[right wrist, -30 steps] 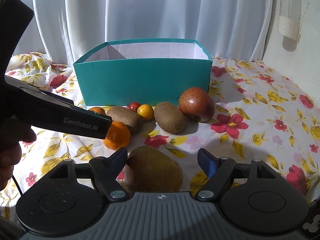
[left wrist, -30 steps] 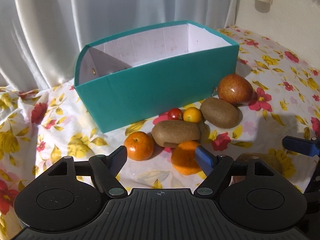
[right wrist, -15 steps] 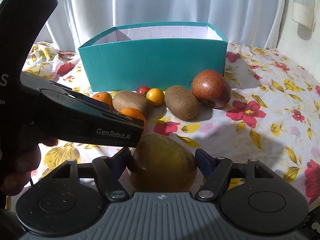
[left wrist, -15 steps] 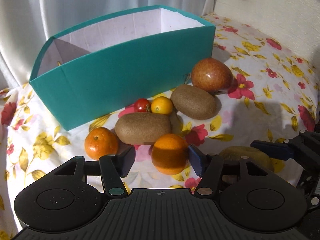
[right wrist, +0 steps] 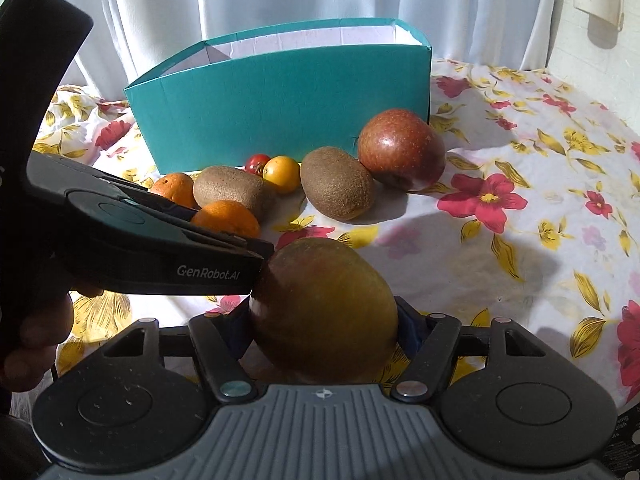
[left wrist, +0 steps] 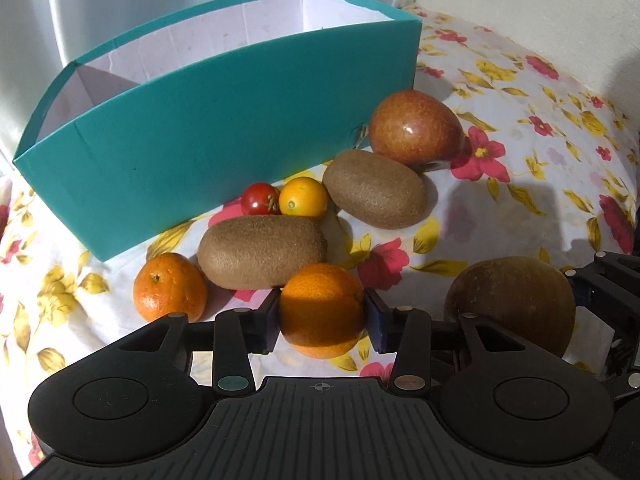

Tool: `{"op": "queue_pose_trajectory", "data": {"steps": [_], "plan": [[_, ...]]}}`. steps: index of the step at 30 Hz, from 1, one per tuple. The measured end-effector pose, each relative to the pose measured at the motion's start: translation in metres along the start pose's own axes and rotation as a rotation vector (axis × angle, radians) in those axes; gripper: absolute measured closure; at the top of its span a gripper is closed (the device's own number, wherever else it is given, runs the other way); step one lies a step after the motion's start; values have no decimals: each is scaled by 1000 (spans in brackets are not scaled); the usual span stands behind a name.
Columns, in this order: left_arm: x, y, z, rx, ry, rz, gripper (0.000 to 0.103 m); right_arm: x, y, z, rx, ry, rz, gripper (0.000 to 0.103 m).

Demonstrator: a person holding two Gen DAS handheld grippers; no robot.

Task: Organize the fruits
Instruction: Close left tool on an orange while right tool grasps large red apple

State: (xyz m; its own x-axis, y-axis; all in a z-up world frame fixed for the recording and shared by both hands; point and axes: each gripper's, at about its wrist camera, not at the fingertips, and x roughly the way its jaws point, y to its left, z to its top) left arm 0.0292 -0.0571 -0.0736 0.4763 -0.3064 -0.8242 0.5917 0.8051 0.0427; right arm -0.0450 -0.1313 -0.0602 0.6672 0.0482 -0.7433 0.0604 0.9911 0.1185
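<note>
My left gripper (left wrist: 322,312) and right gripper (right wrist: 324,330) share one build: black ribbed housing with a small crosshair mark, two round discs, jointed black links with metal rivets, and dark blue pads on the jaws. White "GenRobot.AI" lettering runs along the left one's side.

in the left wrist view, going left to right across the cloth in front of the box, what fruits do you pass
loose mandarin → long kiwi → mandarin between the left gripper jaws → second kiwi → red-brown fruit by the box corner → large brown-green fruit at the right gripper. The small red and yellow fruits sit above the long kiwi, so they are left out.
</note>
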Motion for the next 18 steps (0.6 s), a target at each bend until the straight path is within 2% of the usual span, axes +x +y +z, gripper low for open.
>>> {"op": "queue_pose_trajectory", "data": {"steps": [8,18], "plan": [[0,-2,-4,11,-23,5,56,2,-2,-1,-18,-5,0,36],[-4,-8,-5,37,-31,25,58,1,-19,0,36,-14,-38,36]]}}
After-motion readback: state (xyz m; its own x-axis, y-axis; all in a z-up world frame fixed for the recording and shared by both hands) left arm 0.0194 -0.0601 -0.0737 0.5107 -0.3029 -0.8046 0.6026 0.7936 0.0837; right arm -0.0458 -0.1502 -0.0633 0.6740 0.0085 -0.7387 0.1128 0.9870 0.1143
